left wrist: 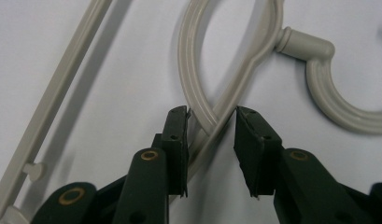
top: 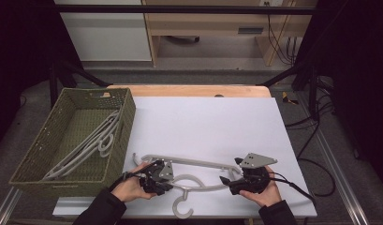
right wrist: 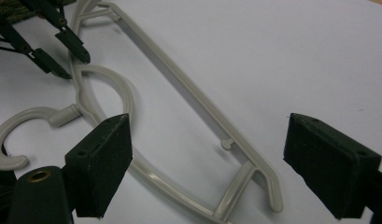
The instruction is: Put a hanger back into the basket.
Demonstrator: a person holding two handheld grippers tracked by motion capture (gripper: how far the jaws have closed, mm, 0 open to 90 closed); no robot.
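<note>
A grey plastic clothes hanger (top: pixel 194 171) lies flat on the white tabletop (top: pixel 217 122) in the lower middle of the high view, its hook pointing toward the bottom edge. At the left of that frame stands an olive woven basket (top: pixel 128 117) that already holds a few hangers (top: pixel 93 140) of the same kind, so the work looks partly done: some hangers are stowed and this one is not yet lifted. The left hand-held gripper (left wrist: pixel 211 119) sits at the hanger's left shoulder, near the basket; in the left gripper view its jaws stand partly open astride the crossing loops of the neck, with one pad close against the plastic but no firm clamp yet. The right hand-held gripper (right wrist: pixel 207 140), at the lower right of the high view, is spread wide, its jaws either side of the hanger's right end and holding nothing. By my reading, what remains is closing on the hanger, lifting it and laying it in the basket.
</note>
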